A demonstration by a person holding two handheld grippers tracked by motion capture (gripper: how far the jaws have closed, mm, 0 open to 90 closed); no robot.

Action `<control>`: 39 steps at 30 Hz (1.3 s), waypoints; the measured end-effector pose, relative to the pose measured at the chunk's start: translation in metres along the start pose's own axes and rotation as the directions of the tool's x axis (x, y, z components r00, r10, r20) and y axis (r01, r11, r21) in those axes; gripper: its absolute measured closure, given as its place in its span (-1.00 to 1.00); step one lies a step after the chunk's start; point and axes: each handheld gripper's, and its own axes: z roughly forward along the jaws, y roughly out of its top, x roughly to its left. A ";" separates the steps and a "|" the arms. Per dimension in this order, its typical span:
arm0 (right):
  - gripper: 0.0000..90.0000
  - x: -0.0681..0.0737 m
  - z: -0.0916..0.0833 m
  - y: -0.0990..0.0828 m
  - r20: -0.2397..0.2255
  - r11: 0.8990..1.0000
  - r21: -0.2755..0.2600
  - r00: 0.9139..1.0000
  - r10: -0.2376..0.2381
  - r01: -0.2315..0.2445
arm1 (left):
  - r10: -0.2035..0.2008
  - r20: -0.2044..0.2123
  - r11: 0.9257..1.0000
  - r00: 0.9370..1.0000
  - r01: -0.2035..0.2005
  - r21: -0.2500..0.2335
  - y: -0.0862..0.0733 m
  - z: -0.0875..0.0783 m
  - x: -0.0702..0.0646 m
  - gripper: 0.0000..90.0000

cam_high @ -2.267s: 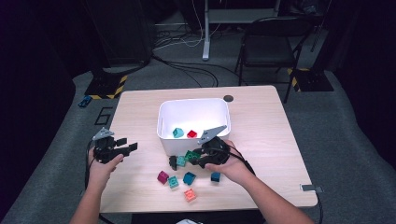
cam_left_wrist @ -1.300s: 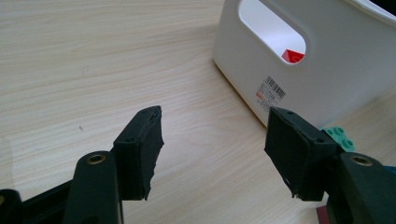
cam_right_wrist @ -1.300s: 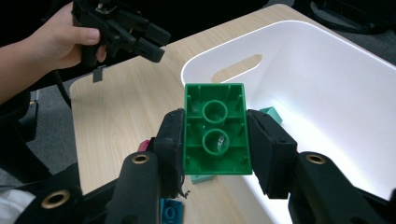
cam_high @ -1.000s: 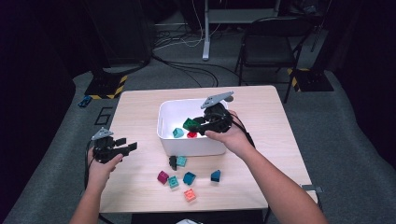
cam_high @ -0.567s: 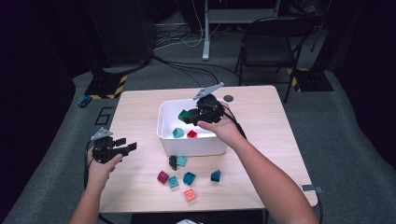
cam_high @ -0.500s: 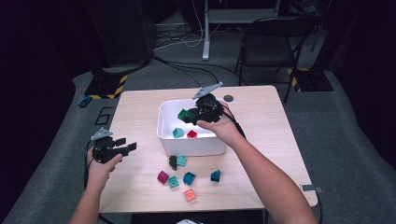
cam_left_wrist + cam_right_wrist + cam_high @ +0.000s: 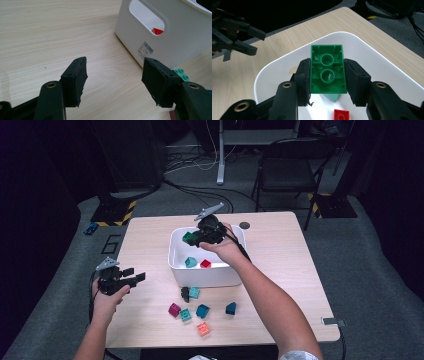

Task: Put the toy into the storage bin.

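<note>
My right gripper is shut on a green brick, held above the far left part of the white bin. Inside the bin lie a teal brick and a red brick. Over the table's left side my left gripper stands open, nothing between its jaws, aimed at the bin's near corner. Several loose bricks lie in front of the bin: black, teal, magenta, blue, orange.
The wooden table has bare room to the right of the bin and at its left. A dark round disc sits near the far edge. A black chair and cables stand on the floor beyond the table.
My right gripper lifted the green brick from the table in front of the bin and carried it up over the bin toward its far left. The left gripper stayed still.
</note>
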 end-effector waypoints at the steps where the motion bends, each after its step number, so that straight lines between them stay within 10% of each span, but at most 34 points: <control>1: 0.30 -0.002 0.007 0.001 0.002 1.000 0.001 1.000 0.001 -0.001 | -0.001 0.000 1.000 1.000 0.001 0.000 0.000 0.000 0.001 -0.19; 16: 0.29 -0.011 0.048 -0.001 0.006 0.996 0.074 0.999 -0.039 0.039 | -0.006 0.001 1.000 1.000 0.006 -0.008 -0.001 -0.001 0.002 -0.19; 39: 0.23 -0.015 0.055 -0.006 0.023 0.990 0.135 0.999 -0.050 0.046 | -0.001 0.003 1.000 1.000 0.001 -0.003 -0.001 -0.001 0.001 -0.19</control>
